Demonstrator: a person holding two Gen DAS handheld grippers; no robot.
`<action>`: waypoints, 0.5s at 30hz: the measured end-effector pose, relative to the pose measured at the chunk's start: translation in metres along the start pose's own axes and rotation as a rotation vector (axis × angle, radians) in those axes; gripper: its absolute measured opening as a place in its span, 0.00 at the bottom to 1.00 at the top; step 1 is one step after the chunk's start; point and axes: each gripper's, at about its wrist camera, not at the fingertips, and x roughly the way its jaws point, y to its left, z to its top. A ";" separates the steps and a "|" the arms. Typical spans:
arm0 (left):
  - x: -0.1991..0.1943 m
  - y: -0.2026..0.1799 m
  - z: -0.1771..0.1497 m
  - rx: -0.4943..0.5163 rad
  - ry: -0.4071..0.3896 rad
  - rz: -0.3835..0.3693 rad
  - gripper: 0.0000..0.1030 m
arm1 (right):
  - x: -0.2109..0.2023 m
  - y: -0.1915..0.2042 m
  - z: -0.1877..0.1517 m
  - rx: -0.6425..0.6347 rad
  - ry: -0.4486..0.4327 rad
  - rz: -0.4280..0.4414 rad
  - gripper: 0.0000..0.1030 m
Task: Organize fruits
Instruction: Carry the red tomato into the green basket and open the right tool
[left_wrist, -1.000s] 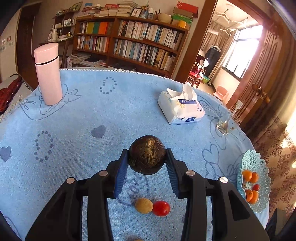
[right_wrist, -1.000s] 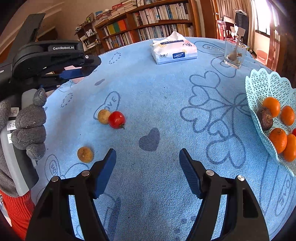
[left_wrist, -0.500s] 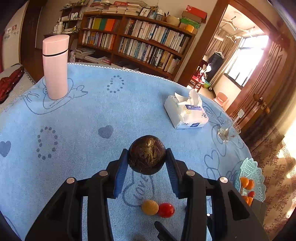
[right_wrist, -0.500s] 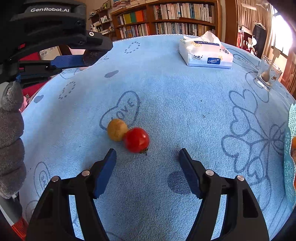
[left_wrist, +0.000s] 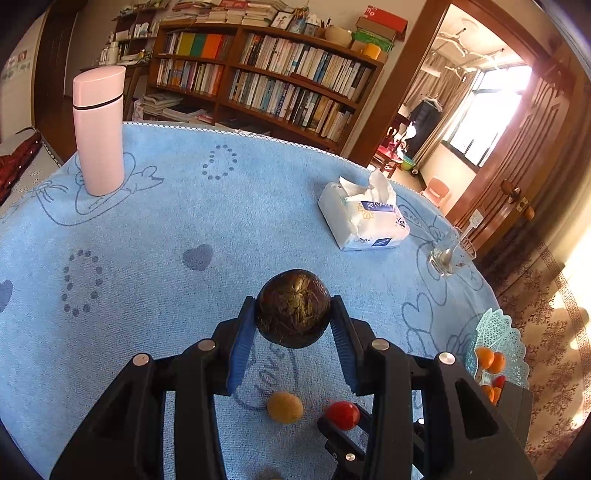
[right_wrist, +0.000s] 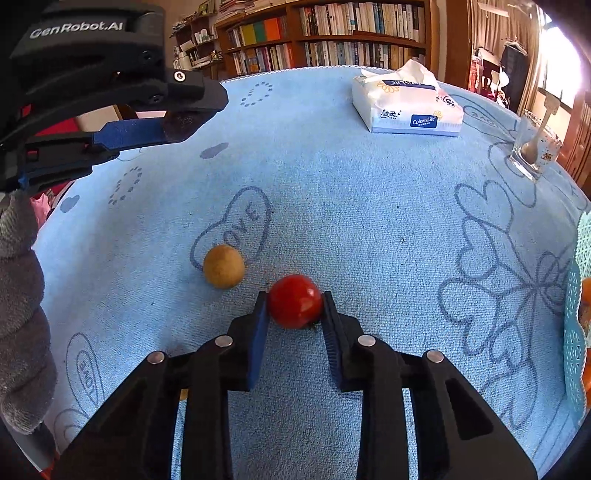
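Right tool (right_wrist: 295, 306) is now clamped on the cherry tomato (right_wrist: 294, 300), split from the longan (right_wrist: 224, 266); left tool (left_wrist: 292, 321) stays clamped on the passion fruit (left_wrist: 292, 308); basket (left_wrist: 498, 332) is judged next.

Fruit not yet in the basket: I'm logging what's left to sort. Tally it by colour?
Dark brown: 1, the dark fruit in the left claw
Red: 1, the tomato in the right claw
Tan: 2, one tan fruit on the cloth, one sliver mostly hidden
Total: 4
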 end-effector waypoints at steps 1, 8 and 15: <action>0.000 -0.002 -0.001 0.005 0.001 -0.001 0.40 | -0.003 -0.003 -0.001 0.012 -0.002 0.001 0.28; 0.000 -0.016 -0.005 0.033 0.008 -0.030 0.40 | -0.034 -0.034 -0.011 0.099 -0.043 -0.032 0.28; 0.006 -0.037 -0.012 0.085 0.028 -0.038 0.40 | -0.071 -0.071 -0.018 0.190 -0.103 -0.084 0.28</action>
